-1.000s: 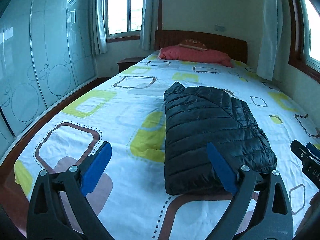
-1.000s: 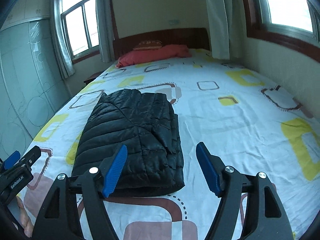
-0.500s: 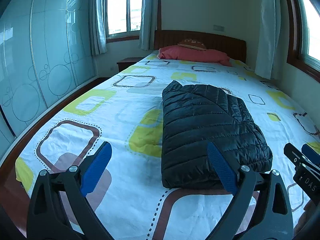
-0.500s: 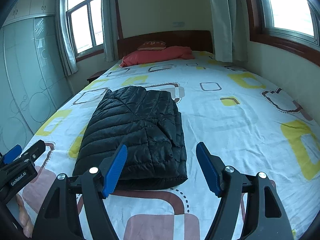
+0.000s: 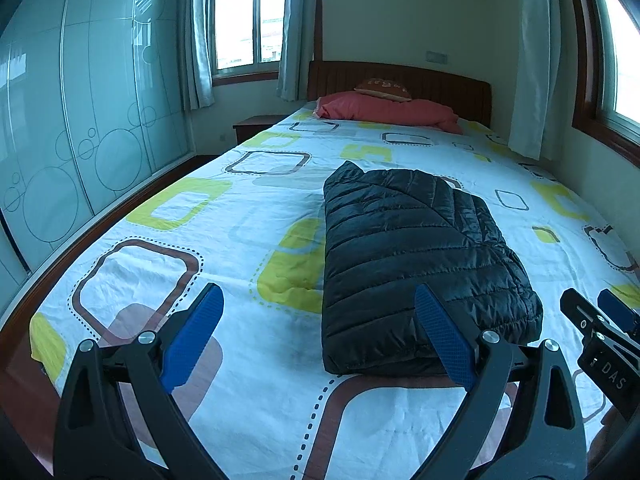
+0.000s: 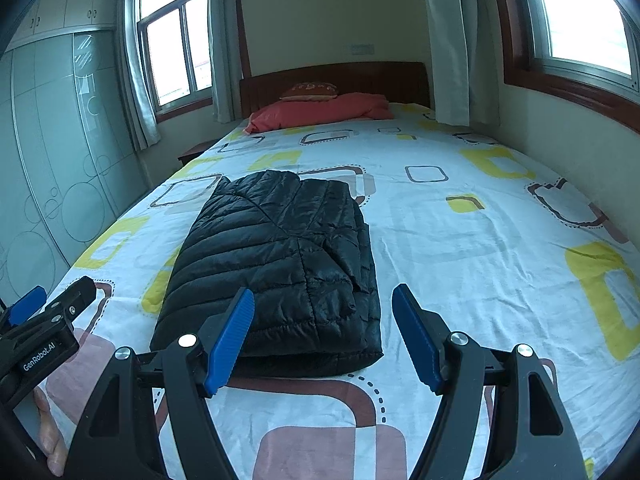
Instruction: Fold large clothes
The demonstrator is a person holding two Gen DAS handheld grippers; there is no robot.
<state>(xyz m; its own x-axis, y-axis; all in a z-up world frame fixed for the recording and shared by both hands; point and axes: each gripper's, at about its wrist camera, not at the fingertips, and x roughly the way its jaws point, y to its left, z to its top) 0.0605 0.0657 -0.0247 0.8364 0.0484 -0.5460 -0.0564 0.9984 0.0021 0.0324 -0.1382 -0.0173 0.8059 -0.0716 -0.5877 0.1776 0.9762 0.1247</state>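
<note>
Right wrist view is showing the black puffer jacket (image 6: pixel 276 272) lying folded on the bed (image 6: pixel 480 240), long axis running toward the headboard (image 6: pixel 336 80), just ahead-left of the wide, empty right gripper (image 6: pixel 322 336), while the left gripper (image 5: pixel 318 336) is hovering equally wide and empty.

The bed (image 5: pixel 240 216) was covered by a white sheet printed with yellow and brown squares. A folded black padded jacket (image 5: pixel 412 256) lay flat on it near the foot. A red pillow (image 5: pixel 384 112) lay at the headboard end, with a small cushion (image 5: pixel 382 89) on top.
</note>
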